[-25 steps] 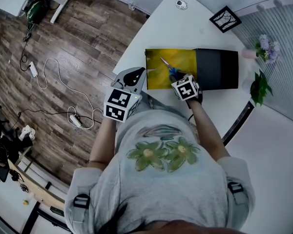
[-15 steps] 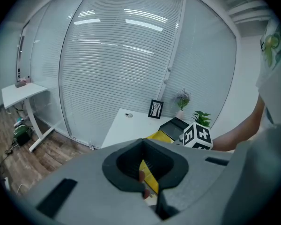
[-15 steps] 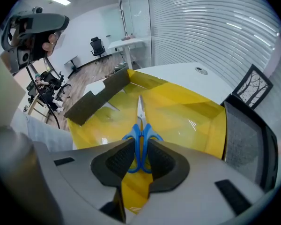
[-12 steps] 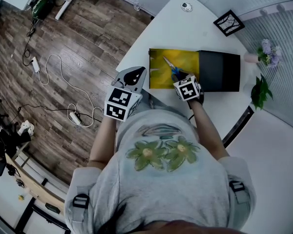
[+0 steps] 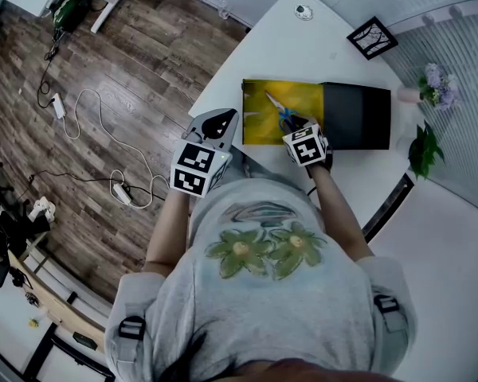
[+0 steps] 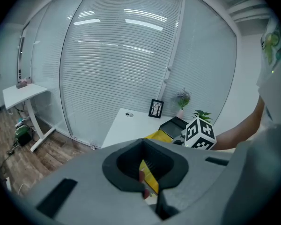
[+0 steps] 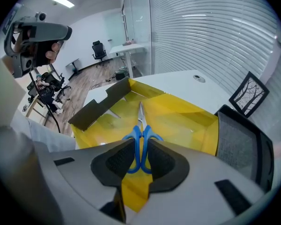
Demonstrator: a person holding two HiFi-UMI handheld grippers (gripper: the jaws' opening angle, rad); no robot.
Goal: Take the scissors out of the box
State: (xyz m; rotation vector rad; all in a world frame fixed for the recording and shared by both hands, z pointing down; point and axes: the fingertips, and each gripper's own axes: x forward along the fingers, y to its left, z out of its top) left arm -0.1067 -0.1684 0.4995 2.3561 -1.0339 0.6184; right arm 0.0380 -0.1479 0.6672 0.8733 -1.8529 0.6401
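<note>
Nothing has shifted since half a second ago; right hand-held gripper [image 7: 140, 161] stays clamped on the scissors [image 7: 141, 135].
White table [image 5: 279, 38] carries the open yellow-lined box [image 5: 259, 130], black lid [image 5: 354, 116] to its right. Left hand-held gripper [image 5: 215, 124] hangs off the table's near left edge, jaws together, empty. Right jaws pinch the blue handles; scissors lie inside the box, blades pointing far.

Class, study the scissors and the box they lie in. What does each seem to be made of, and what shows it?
Scissors: the handles look like smooth blue plastic; the blades are silvery and catch the light, so probably steel. Box: likely cardboard, judging by its folded flaps; glossy yellow inside, dark and matte outside.
</note>
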